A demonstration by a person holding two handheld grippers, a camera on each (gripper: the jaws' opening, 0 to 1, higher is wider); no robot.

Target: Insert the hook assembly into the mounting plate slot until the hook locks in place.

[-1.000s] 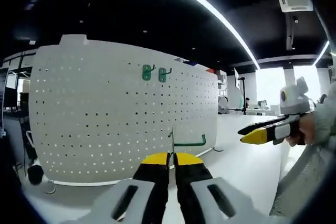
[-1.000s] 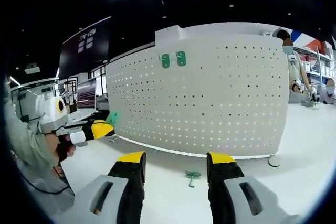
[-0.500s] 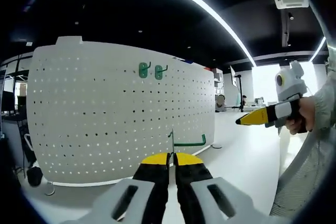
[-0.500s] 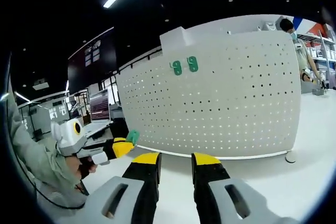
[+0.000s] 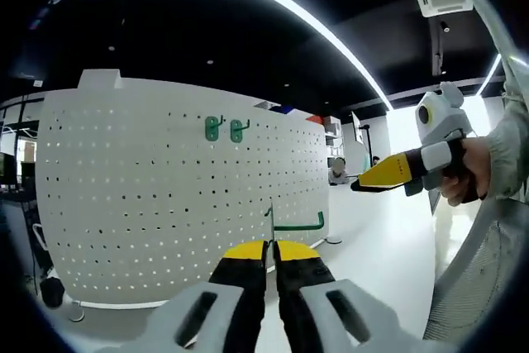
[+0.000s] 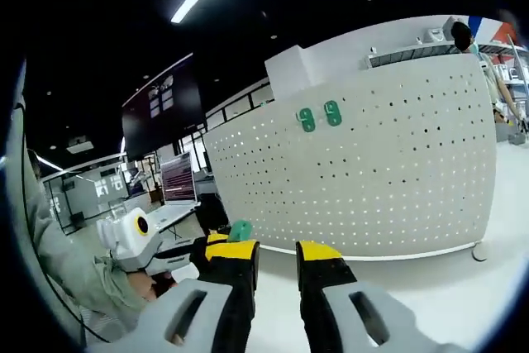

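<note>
Left gripper view: left gripper [image 5: 270, 247] at the bottom edge, yellow-tipped jaws pressed together, pinching a green hook [image 5: 295, 224] by its thin upright plate, long arm reaching right and curling up at the tip. Beyond it, white pegboard [image 5: 149, 204] standing upright on a white desk [image 5: 372, 262], 2 more green hooks [image 5: 225, 129] seated side by side near the board's top edge. Right gripper [image 5: 382, 173] entering from the right, gripped by a hand [image 5: 463, 173], held well above the desk; jaws seen side-on as 1 yellow wedge, gap impossible to judge from here.

Right gripper view: right gripper [image 6: 274, 255] rising from the bottom, jaws slightly spread, nothing between them. Same pegboard [image 6: 397, 171] ahead, the 2 green hooks [image 6: 319, 116] close to its top edge. Left gripper [image 6: 221, 241] low at left, just beside and partly behind the near jaw, green hook [image 6: 240, 231] at its tip.
</note>
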